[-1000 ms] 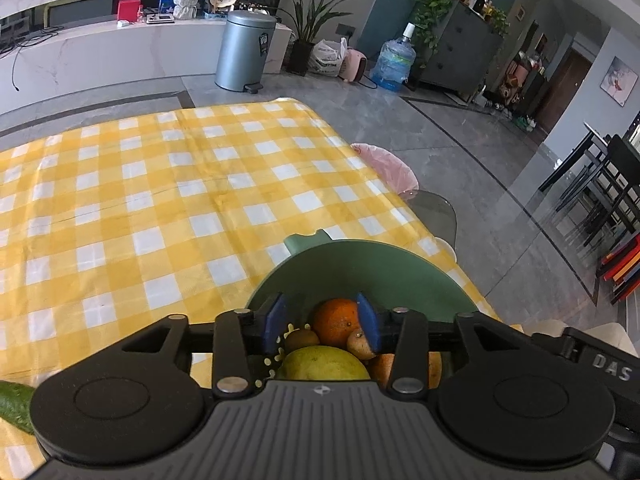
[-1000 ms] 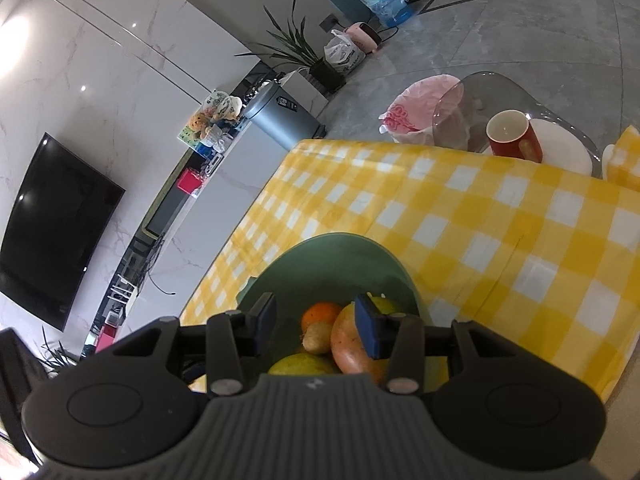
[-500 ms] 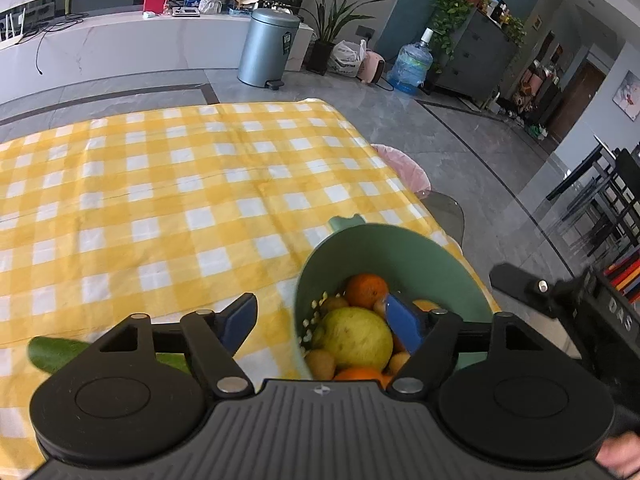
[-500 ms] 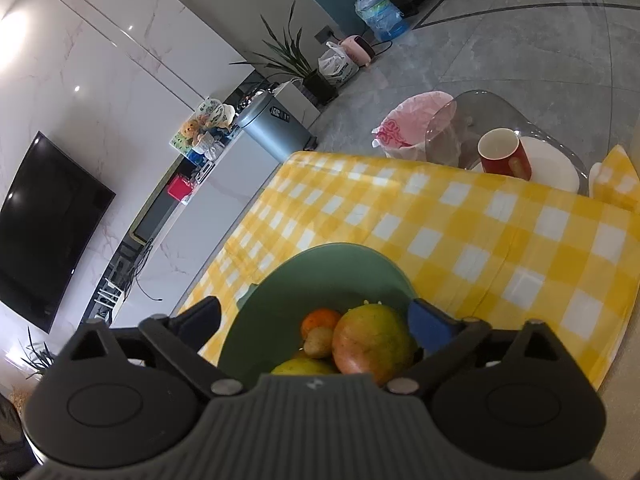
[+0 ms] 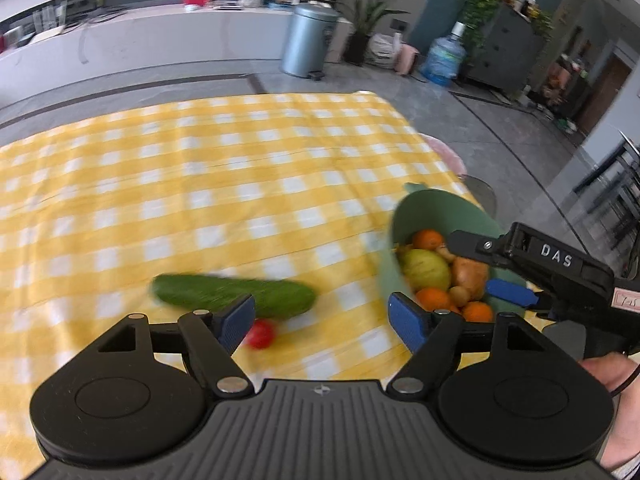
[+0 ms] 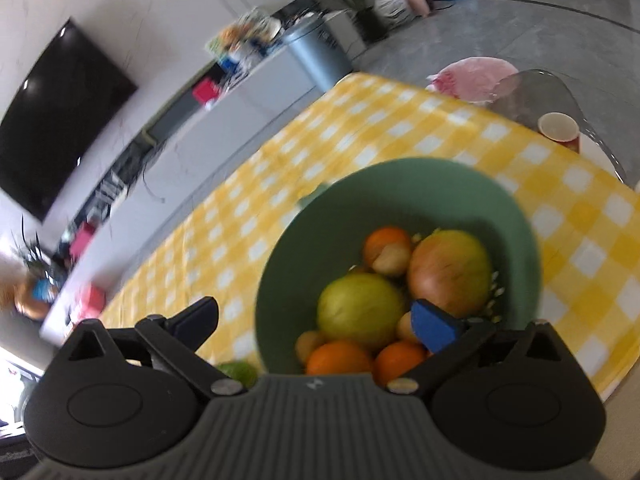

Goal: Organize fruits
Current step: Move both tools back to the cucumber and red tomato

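The left gripper hangs above the checked tablecloth with its blue-padded jaws spread wide and nothing between them. Just beyond its left finger lies a cucumber, flat on the cloth, its long axis running across the view from left to right. A small red tomato sits beside that finger, touching the cucumber's near side or almost so.

To the right, past the right finger, stands the green bowl, filled with fruit: oranges, a yellow-green pear and a reddish mango. The right gripper hovers over the bowl's near rim, jaws spread wide and empty, one pad above the fruit, the other outside the bowl.

Beyond the table's far edge stand a red cup and a metal bin.
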Available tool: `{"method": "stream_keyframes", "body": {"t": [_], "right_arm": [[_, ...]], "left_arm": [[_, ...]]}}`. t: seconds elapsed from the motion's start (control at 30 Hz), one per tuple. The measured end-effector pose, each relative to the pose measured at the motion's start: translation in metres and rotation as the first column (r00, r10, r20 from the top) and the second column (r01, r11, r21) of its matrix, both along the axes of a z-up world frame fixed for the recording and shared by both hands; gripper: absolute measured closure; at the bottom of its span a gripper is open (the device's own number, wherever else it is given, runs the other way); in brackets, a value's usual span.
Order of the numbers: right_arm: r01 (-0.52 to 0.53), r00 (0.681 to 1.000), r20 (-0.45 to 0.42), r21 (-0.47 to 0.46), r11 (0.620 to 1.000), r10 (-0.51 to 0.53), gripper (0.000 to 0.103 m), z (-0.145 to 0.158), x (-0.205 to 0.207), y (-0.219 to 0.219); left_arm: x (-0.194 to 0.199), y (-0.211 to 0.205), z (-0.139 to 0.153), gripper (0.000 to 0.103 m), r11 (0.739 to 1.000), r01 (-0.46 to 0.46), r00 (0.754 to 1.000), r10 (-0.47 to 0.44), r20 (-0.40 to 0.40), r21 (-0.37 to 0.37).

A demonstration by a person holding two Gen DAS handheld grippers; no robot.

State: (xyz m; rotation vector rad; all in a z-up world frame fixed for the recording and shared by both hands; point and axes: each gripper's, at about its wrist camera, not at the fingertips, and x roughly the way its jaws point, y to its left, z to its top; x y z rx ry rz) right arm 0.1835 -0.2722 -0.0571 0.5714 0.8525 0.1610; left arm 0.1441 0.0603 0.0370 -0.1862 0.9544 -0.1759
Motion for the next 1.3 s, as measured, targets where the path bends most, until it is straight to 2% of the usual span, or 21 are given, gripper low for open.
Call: {"method": "stream_keyframes", "body": {"t": [0.27, 0.5, 0.7, 0.8, 0.87, 1.03, 1.13, 1.3], "right_arm": [[-0.113, 0.990, 0.083, 0.000, 0.994, 0.113, 0.004, 0.030, -0.018, 0.050], [-0.229, 0.970, 0.068, -0.035, 0.973, 0.231, 0.005, 0.031, -0.027, 0.104], [-0.274, 0.959, 0.059, -0.041, 0.961, 0.276, 0.021, 0.021, -0.029, 0.134], [-0.289, 0.956, 0.033, -0.078, 0.954, 0.292, 0.032, 0.013, -0.025, 0.143], [-0.297, 0.954, 0.011, -0.092, 0.950, 0.300, 0.046, 0.005, -0.022, 0.149], [-0.300, 0.953, -0.086, -0.107, 0.948, 0.291, 0.069, -0.023, -0.011, 0.165], [-0.311, 0.949, -0.128, -0.231, 0.922, 0.288, 0.070, -0.035, -0.009, 0.185], [-0.346, 0.936, -0.163, -0.281, 0.895, 0.310, 0.069, -0.048, -0.005, 0.205]], "left_arm": [[-0.039, 0.050, 0.013, 0.014, 0.994, -0.106, 0.994, 0.106, 0.004, -0.010], [-0.062, 0.087, 0.008, 0.015, 0.980, -0.192, 0.981, 0.192, -0.003, -0.047], [-0.070, 0.114, -0.019, 0.014, 0.962, -0.255, 0.967, 0.253, -0.038, -0.095], [-0.068, 0.124, -0.034, 0.015, 0.954, -0.281, 0.959, 0.277, -0.054, -0.107], [-0.066, 0.130, -0.043, 0.015, 0.949, -0.292, 0.956, 0.286, -0.066, -0.120], [-0.062, 0.139, -0.062, 0.015, 0.944, -0.315, 0.948, 0.307, -0.089, -0.102], [-0.060, 0.140, -0.071, 0.015, 0.946, -0.310, 0.948, 0.300, -0.105, -0.093], [-0.060, 0.138, -0.075, 0.015, 0.949, -0.315, 0.945, 0.312, -0.096, -0.010]]}}
